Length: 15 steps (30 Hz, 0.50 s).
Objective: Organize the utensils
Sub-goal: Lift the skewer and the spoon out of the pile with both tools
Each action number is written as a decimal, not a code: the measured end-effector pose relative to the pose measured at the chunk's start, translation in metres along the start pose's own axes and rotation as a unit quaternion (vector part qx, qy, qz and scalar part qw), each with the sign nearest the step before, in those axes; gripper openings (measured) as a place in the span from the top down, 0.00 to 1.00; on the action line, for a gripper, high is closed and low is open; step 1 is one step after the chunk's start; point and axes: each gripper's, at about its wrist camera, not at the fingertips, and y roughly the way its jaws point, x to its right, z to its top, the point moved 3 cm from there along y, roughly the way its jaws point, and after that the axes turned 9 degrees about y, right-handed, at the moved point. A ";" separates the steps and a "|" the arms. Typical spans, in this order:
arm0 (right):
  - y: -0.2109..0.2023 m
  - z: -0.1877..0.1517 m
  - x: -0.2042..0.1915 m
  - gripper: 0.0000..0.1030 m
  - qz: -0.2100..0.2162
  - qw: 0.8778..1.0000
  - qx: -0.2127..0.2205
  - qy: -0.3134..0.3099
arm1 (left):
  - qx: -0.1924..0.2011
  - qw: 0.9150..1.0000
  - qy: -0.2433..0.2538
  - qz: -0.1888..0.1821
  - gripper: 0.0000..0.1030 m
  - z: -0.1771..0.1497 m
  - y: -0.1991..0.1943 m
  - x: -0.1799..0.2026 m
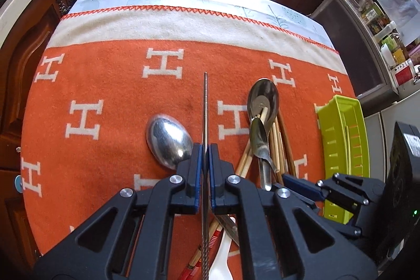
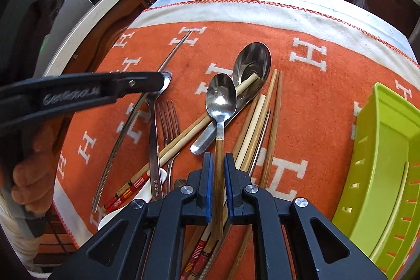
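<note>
My left gripper (image 1: pixel 205 148) is shut on a metal chopstick (image 1: pixel 205 106) that points straight ahead over the orange cloth; it also shows in the right wrist view (image 2: pixel 147 96). My right gripper (image 2: pixel 217 162) has its jaws close around the wooden handle of a small spoon (image 2: pixel 221 96), touching or nearly so; the spoon lies on the utensil pile. The pile holds a large spoon (image 2: pixel 253 62), wooden chopsticks (image 2: pixel 273 112), a fork (image 2: pixel 168 120) and another spoon (image 1: pixel 169 141). The right gripper shows in the left wrist view (image 1: pixel 302 184).
A lime green slotted utensil tray (image 2: pixel 380 162) stands at the right, also in the left wrist view (image 1: pixel 341 138). An orange blanket with white H marks (image 1: pixel 105 85) covers the table. Dark wooden cabinets stand behind. A white plastic spoon (image 1: pixel 220 253) lies under my left gripper.
</note>
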 end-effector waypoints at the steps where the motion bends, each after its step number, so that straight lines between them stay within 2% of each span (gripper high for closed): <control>1: 0.002 0.003 -0.001 0.83 -0.003 1.000 -0.001 -0.003 | -0.001 1.000 -0.001 -0.003 0.97 -0.001 -0.001 0.000; 12: 0.018 0.025 -0.011 0.81 -0.038 0.998 0.011 -0.044 | -0.004 1.000 -0.001 -0.004 0.97 -0.004 0.002 0.002; 14: 0.020 0.025 -0.014 0.92 -0.058 0.996 0.018 -0.060 | -0.003 1.000 -0.001 -0.001 0.97 -0.005 0.001 0.003; 15: 0.020 0.024 -0.016 0.94 -0.067 0.995 0.022 -0.069 | -0.002 1.000 -0.001 0.001 0.97 -0.005 0.000 0.003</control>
